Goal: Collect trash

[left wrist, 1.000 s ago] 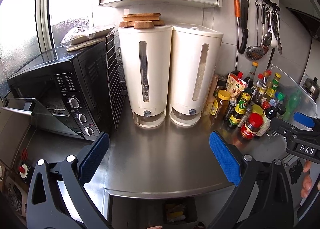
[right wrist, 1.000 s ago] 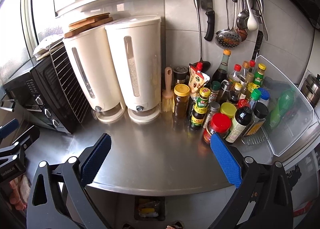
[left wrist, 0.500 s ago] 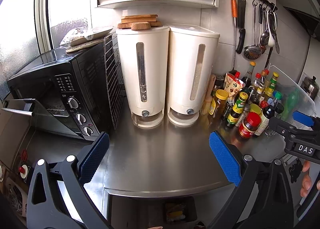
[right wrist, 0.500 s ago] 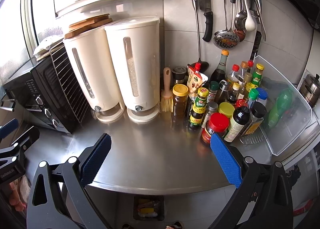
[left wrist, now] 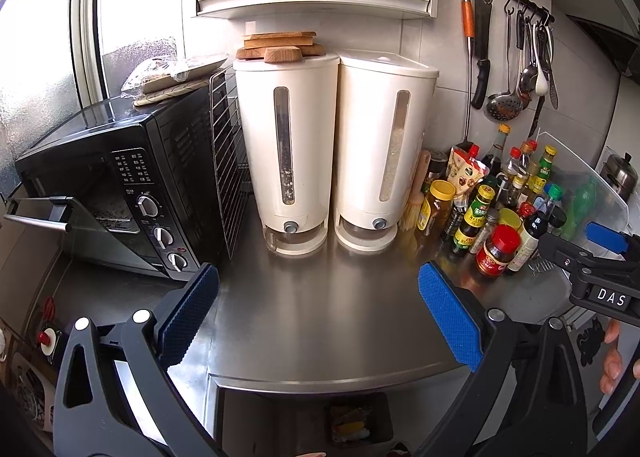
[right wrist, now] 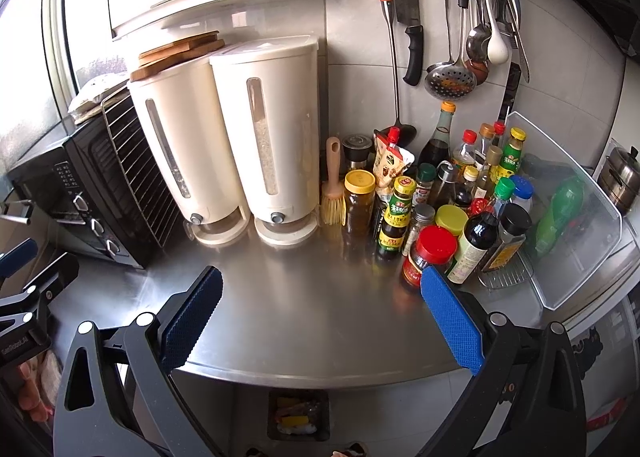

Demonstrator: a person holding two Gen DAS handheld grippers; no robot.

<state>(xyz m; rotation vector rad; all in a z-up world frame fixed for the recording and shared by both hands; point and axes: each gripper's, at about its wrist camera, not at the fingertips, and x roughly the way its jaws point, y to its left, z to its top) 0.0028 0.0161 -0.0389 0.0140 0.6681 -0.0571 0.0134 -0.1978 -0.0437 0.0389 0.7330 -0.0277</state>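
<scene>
My left gripper (left wrist: 317,272) hangs open over the front of the steel counter (left wrist: 320,321), with nothing between its blue pads (left wrist: 186,317). My right gripper (right wrist: 322,275) is also open and empty, above the same counter (right wrist: 320,309). Each gripper shows at the edge of the other's view: the right gripper (left wrist: 600,261) and the left gripper (right wrist: 28,281). On the floor below the counter edge sits a small black container (left wrist: 354,423) (right wrist: 298,415) holding yellow and white scraps. No loose trash shows on the counter.
Two cream dispensers (left wrist: 336,153) stand at the back. A black oven (left wrist: 132,185) with its door ajar is on the left. Several sauce bottles and jars (right wrist: 448,209) crowd the right, beside a clear plastic bin (right wrist: 572,213). Utensils and a cleaver (right wrist: 408,17) hang above.
Both views drift only slightly. Both grippers stay open and empty, and nothing on the counter has moved.
</scene>
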